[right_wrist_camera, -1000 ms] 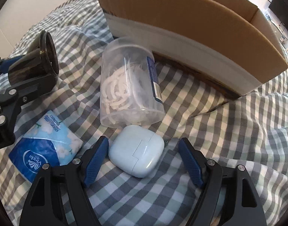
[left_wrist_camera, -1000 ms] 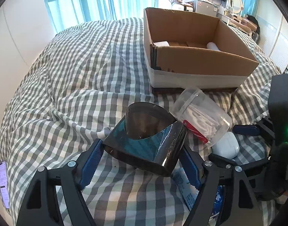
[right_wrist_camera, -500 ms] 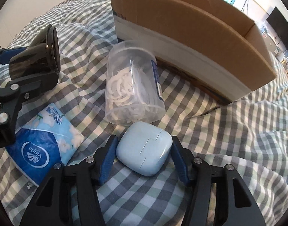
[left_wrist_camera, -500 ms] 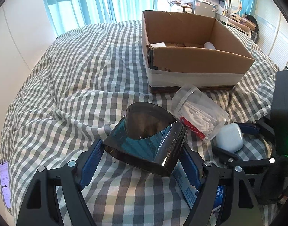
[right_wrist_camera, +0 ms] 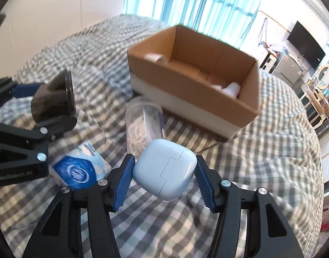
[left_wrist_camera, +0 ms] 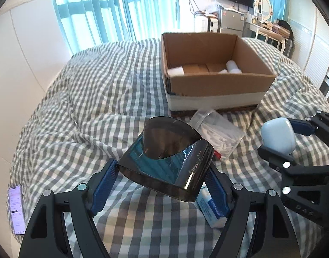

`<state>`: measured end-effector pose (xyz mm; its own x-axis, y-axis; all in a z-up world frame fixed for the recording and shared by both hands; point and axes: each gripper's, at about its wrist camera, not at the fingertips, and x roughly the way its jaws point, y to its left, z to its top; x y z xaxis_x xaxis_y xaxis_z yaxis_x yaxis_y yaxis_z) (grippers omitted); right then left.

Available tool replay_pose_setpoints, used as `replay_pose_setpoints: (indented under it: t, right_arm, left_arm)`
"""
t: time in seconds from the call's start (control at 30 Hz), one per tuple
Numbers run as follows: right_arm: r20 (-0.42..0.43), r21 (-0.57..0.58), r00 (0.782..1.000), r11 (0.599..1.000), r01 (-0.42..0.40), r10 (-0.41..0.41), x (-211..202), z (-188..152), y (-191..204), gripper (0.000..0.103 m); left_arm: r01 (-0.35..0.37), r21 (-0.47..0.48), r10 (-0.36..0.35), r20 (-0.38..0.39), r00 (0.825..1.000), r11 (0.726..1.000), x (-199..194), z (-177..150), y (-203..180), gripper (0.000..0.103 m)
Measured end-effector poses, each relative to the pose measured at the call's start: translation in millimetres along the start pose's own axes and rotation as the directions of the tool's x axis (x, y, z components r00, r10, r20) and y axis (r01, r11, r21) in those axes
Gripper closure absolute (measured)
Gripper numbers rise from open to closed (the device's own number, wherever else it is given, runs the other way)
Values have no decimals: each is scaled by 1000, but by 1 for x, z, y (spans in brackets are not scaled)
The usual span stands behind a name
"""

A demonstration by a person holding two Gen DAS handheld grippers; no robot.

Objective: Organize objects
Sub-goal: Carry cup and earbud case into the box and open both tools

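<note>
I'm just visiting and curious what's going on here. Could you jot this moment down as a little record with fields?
setting: checked bedspread
left tongs: shut on dark cup
right tongs: shut on pale blue earbud case, lifted off the bed
cardboard box: open, white items inside
still on bed: clear jar on its side, blue tissue pack
also: phone at the bed's left edge
</note>
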<state>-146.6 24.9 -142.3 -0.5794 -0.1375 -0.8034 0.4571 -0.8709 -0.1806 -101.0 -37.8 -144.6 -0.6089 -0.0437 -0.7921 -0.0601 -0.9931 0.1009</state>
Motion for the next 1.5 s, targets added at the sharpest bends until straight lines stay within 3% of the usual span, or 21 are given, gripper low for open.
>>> replay_pose_setpoints:
  t: [0.1,0.3,0.53,0.8,0.97,1.2,1.5]
  right_arm:
    - [46,7,999,1000,9,-9,-19,-9,0,47]
    - [136,21,990,999,41,-43,-60,6,-6,47]
    - [211,63,974,996,65,-77,-88,41,-36,47]
    - [263,111,959,991,75,-102,-93,86,-71,47]
    - [273,144,956,987,69,-106,-78,116,-95,47]
    - [254,168,960,983,79,-120,-35,159,-128,47]
    - [179,220,979,974,61,-102,52,185,-165,47]
  left_arm:
    - [-7,5,7,38,999,1000,-16,7,-2,23]
    - [-20,18,17,129,991,1000,-46,29,-9,23]
    - [-33,51,21,219,976,998,-66,68,-17,23]
    - [-37,74,15,282,959,997,-64,124,-24,23]
    - [-41,91,12,300,954,995,-47,158,-31,23]
    - [-18,98,-7,251,968,995,7,201,-36,23]
    - [-25,125,0,199,980,992,81,226,-47,23]
